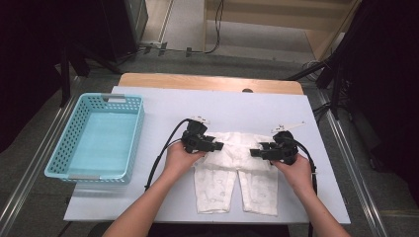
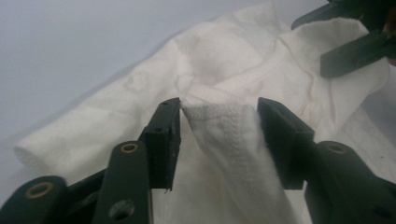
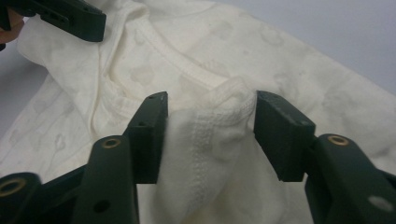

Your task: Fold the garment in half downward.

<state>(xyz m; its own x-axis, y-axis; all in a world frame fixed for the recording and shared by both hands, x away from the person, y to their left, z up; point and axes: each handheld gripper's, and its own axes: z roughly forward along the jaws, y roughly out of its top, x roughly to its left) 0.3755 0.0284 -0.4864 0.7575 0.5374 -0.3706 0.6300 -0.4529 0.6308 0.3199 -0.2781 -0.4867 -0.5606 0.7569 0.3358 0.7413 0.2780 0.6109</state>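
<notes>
A small pair of white pants lies flat in the lower middle of the frame on the pale blue desk. The cloth looks soft and thin, with faint printed shapes and stitched hems. The left claw has a bunched fold of the waistband between its black jaws, touching both pads. The right claw has a fold the same way. A light blue plastic basket with little holes sits at the left.
</notes>
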